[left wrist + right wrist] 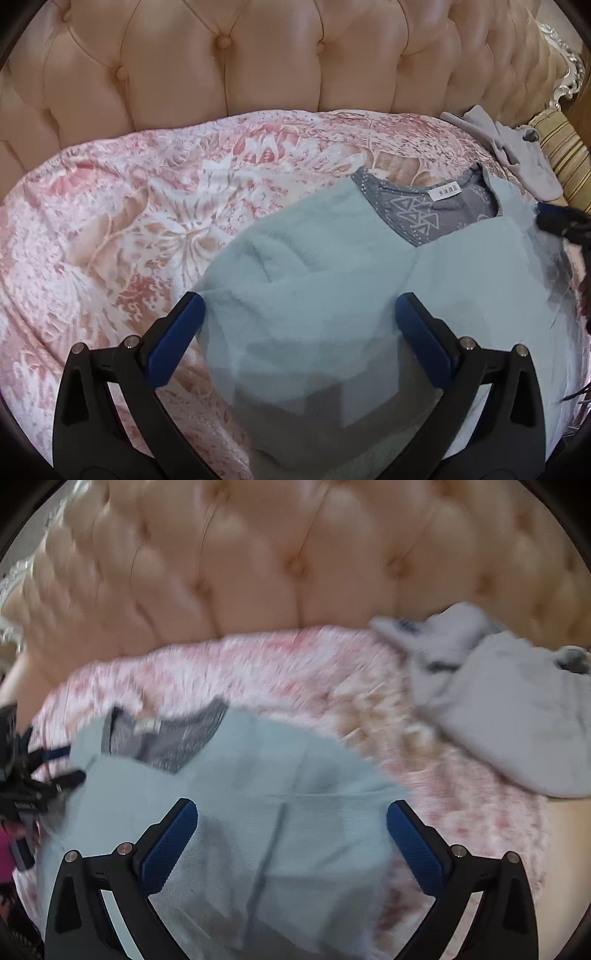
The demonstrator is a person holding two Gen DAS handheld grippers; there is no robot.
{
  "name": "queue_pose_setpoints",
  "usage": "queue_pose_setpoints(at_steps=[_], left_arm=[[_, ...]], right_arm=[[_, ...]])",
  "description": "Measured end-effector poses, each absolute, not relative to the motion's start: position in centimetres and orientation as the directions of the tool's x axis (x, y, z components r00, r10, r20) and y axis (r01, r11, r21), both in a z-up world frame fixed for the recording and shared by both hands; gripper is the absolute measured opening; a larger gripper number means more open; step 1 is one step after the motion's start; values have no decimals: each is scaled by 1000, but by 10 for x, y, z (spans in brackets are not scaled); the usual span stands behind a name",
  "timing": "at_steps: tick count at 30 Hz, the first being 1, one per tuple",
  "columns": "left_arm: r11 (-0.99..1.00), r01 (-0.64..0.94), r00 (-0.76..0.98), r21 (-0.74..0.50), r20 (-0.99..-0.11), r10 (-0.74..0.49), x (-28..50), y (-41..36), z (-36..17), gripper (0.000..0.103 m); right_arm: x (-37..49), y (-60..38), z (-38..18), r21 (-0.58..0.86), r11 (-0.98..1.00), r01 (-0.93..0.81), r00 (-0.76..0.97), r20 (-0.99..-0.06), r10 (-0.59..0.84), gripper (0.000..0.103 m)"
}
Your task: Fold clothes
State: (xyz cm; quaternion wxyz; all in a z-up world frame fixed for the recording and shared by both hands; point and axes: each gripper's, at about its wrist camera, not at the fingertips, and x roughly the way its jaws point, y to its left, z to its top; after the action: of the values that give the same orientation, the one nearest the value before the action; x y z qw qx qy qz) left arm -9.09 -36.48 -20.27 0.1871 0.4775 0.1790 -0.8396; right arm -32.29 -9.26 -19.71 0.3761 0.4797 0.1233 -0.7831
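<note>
Lying on the pink floral bedspread (110, 206) below the tufted headboard (258, 62), the pale-blue fleece top (314, 295) shows its grey lining, spread for folding. Left gripper (299, 314) and right gripper (291, 819) hover over it, jaws wide, holding nothing.

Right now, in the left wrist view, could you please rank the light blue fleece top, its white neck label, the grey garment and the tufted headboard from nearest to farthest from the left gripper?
1. Light blue fleece top: directly between the open fingers of the left gripper.
2. White neck label: ahead, to the right.
3. Grey garment: farther right, at the bed's edge.
4. Tufted headboard: farthest, along the back.
</note>
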Motion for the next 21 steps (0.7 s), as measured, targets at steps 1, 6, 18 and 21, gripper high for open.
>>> queue_pose_setpoints(at_steps=[1,6,18,21], left_arm=[[-869,482,-470,-112,-870,-149,-91,-364,-202,103],[-850,518,-504,-100,-838,-208,-60,-358,-171,103],[-874,481,-471,-71,-861,-190,12,-279,-190,103],[-849,517,-474,-107,-862,-180,16,-283,-190,103]], right_arm=[[-322,-89,-195,174,-681,711,-254,-840,-480,103],[-313,-49,-182,224,-710,667,-259,-825,-503,103],[-207,-4,-192,535,-518,667,-68,-649,-757,103],[-223,-6,-198,590,-532,607,-82,-619,-781,103]])
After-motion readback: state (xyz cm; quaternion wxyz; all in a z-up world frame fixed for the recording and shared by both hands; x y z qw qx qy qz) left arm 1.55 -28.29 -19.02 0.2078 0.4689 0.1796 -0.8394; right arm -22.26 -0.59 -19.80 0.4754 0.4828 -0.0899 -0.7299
